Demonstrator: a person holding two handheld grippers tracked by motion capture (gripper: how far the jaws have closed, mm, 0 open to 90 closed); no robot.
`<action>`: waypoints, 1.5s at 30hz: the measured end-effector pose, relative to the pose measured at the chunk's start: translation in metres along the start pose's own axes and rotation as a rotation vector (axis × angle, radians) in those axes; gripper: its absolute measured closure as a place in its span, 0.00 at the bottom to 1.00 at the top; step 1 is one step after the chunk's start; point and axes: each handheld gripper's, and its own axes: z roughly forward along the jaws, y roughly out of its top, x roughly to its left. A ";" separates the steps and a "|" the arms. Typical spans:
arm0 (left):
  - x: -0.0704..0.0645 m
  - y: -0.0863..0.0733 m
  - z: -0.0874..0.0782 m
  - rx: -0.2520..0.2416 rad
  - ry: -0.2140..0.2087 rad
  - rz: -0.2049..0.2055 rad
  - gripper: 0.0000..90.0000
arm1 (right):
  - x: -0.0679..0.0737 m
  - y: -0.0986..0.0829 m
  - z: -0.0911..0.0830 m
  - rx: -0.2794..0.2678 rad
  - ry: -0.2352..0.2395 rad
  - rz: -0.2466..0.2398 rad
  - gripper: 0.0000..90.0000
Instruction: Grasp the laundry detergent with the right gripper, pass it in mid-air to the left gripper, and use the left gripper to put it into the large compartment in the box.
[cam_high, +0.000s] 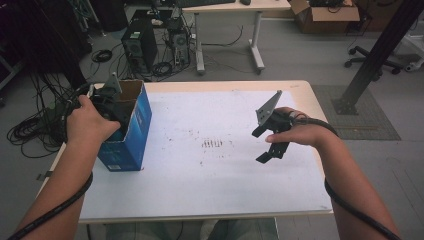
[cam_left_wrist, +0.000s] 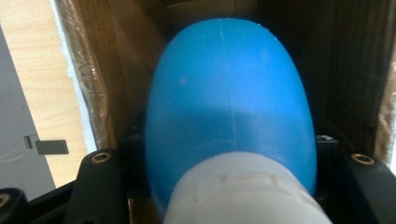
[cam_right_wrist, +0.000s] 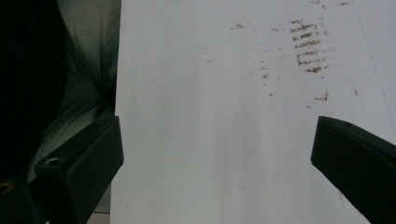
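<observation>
An open blue cardboard box (cam_high: 131, 131) stands at the left edge of the table. My left gripper (cam_high: 112, 104) reaches down into it, its tips hidden by the box wall. In the left gripper view, a smooth blue rounded object (cam_left_wrist: 229, 93) with a white end (cam_left_wrist: 243, 193) sits between the black jaws of my left gripper (cam_left_wrist: 229, 156), which are shut on it. The box's brown inner walls (cam_left_wrist: 355, 70) surround it. My right gripper (cam_high: 259, 146) hovers over the white sheet (cam_high: 200, 190) at the right. In its own view my right gripper (cam_right_wrist: 215, 163) is open and holds nothing.
Brown smudges (cam_high: 212, 143) mark the middle of the sheet. Beyond the table, on the floor, are a computer tower (cam_high: 140, 45) with tangled cables, a white desk (cam_high: 227, 7), a cardboard box (cam_high: 325, 15) and a slanted black post (cam_high: 380, 50).
</observation>
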 end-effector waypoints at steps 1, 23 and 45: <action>0.000 0.000 0.001 0.003 0.000 0.000 0.42 | 0.000 0.000 0.000 0.000 0.001 0.000 0.03; 0.003 0.000 0.006 -0.012 -0.014 0.002 0.42 | 0.000 -0.003 0.002 -0.003 0.003 0.007 0.03; -0.001 -0.002 -0.009 -0.038 -0.002 -0.009 0.35 | 0.001 -0.005 0.001 -0.010 0.007 0.010 0.03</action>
